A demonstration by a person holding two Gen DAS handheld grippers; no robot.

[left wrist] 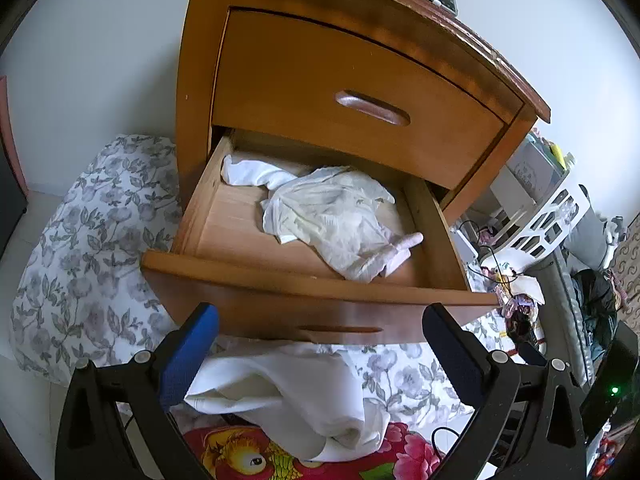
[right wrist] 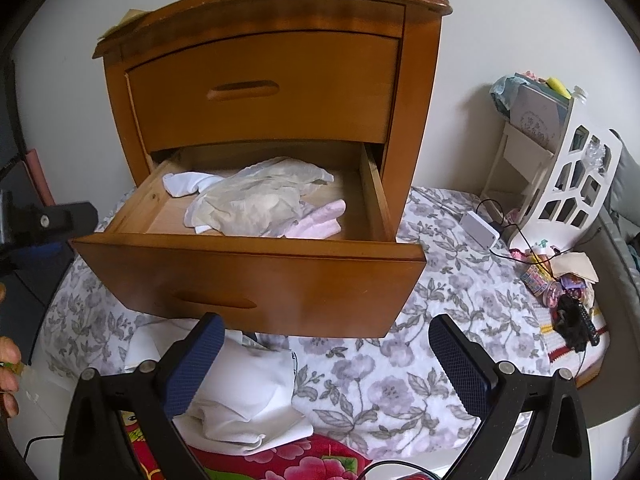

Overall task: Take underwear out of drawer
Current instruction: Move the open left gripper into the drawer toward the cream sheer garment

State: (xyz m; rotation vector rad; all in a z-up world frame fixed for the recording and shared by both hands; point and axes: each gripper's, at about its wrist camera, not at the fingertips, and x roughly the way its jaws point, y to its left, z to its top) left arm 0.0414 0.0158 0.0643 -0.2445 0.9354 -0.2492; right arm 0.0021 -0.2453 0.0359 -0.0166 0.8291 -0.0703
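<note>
The wooden nightstand's lower drawer (left wrist: 280, 276) (right wrist: 248, 252) stands pulled out over the bed. Inside lie a crumpled cream garment (left wrist: 332, 216) (right wrist: 252, 200), a white one (left wrist: 248, 172) (right wrist: 184, 184) at the back left and a pink piece (left wrist: 396, 252) (right wrist: 324, 220) at the right. A white garment (left wrist: 288, 396) (right wrist: 240, 396) lies loose on the bed below the drawer front. My left gripper (left wrist: 320, 316) hangs open above it, the pads not touching the cloth. My right gripper (right wrist: 326, 322) is open and empty in front of the drawer.
The upper drawer (left wrist: 360, 100) is shut. A floral bedspread (right wrist: 400, 380) and a red flowered blanket (right wrist: 300, 460) cover the bed. At the right stand a white rack (right wrist: 572, 184), a white charger box (right wrist: 480, 232) with cables, and small clutter (right wrist: 560, 280). A hand (right wrist: 8, 360) shows at the left edge.
</note>
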